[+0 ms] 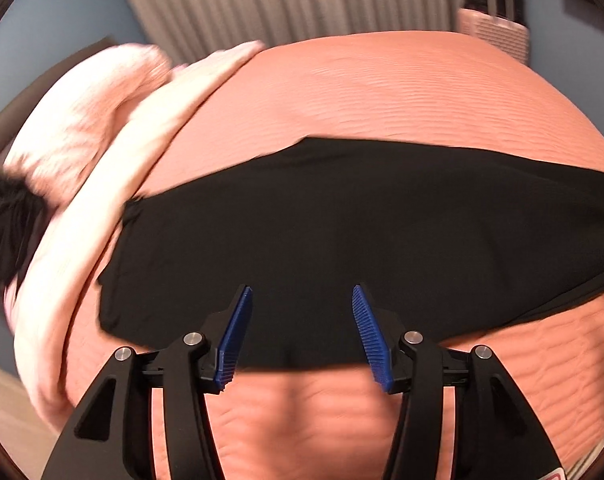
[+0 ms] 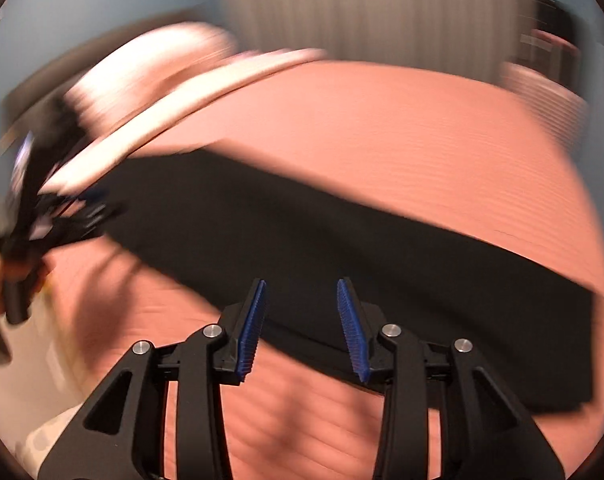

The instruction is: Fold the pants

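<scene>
Black pants (image 1: 341, 240) lie flat on the salmon bedspread (image 1: 381, 88), long axis running left-right across both views. Left gripper (image 1: 302, 332) hovers with fingers apart and empty over the near hem; right gripper (image 2: 302, 328) likewise spread and empty. Both sit about equally near the near edge.
</scene>
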`<state>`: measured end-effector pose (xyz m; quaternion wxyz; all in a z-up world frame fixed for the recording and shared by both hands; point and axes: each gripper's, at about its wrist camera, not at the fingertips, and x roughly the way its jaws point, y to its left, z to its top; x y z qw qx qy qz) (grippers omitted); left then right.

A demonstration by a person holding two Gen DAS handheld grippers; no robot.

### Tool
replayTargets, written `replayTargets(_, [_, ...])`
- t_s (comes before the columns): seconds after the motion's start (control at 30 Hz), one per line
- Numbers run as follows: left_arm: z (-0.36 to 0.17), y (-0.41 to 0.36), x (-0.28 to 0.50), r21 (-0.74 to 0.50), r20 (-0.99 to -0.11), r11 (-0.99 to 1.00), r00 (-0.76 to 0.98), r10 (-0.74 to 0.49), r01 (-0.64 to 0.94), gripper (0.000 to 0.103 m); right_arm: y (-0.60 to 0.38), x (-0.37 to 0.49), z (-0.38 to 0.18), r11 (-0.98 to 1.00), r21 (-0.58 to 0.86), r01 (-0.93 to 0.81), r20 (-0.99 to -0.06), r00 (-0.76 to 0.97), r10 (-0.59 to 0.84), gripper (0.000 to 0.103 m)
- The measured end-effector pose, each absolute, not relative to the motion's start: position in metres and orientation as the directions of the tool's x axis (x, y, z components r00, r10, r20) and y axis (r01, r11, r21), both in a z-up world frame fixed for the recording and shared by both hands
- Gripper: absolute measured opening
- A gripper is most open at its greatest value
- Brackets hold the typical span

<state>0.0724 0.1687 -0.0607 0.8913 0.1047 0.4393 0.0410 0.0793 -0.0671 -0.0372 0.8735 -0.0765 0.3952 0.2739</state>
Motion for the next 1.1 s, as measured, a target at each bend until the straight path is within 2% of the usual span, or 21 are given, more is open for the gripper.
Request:
replayTargets(0.07, [-0.059, 0.197, 0.065, 0.236, -0.769, 0.972, 0.607, 0.199, -0.019, 0.051, 0.004, 0.085, -0.05, 0.754, 0.017, -0.656, -0.754, 0.487, 0.441, 0.036])
replayTargets(0.17, [-0.058, 0.242, 0.047, 0.251, -0.755, 0.965, 0.61, 0.241, -0.07, 0.051, 0.091, 0.095, -0.057, 0.638, 0.024, -0.77, -0.759, 0.401, 0.513, 0.036])
replayTargets(0.33, [-0.057, 0.304, 0.021, 0.265, -0.726, 0.953, 0.62, 0.297, -0.147, 0.051, 0.207, 0.146, -0.058, 0.506, 0.074, -0.859, -0.773, 0.271, 0.573, 0.036])
replayTargets(0.47, [-0.063, 0.326, 0.007, 0.242, -0.72, 0.956, 0.63, 0.292, -0.167, 0.051, 0.297, 0.198, -0.078, 0.479, 0.112, -0.871, -0.814, 0.195, 0.546, 0.036])
replayTargets(0.57, [-0.069, 0.33, 0.003, 0.213, -0.732, 0.965, 0.628, 0.263, -0.156, 0.052, 0.335, 0.23, -0.087, 0.501, 0.077, -0.862, -0.834, 0.22, 0.506, 0.036])
replayTargets(0.83, [-0.085, 0.319, 0.011, 0.125, -0.751, 0.988, 0.641, 0.157, -0.095, 0.052, 0.381, 0.318, -0.099, 0.569, 0.129, -0.812, -0.847, 0.208, 0.489, 0.036])
replayTargets(0.9, [-0.089, 0.314, 0.012, 0.118, -0.748, 0.99, 0.648, 0.142, -0.081, 0.052, 0.391, 0.32, -0.102, 0.535, 0.1, -0.839, -0.857, 0.2, 0.474, 0.038])
replayTargets(0.97, [-0.092, 0.308, 0.013, 0.151, -0.746, 0.987, 0.648, 0.155, -0.062, 0.052, 0.398, 0.314, -0.101, 0.468, 0.013, -0.883, -0.865, 0.225, 0.448, 0.038])
replayTargets(1.1, [-0.096, 0.304, 0.012, 0.17, -0.74, 0.984, 0.652, 0.164, -0.054, 0.052, 0.391, 0.298, -0.088, 0.348, -0.008, -0.938, -0.841, 0.194, 0.505, 0.037])
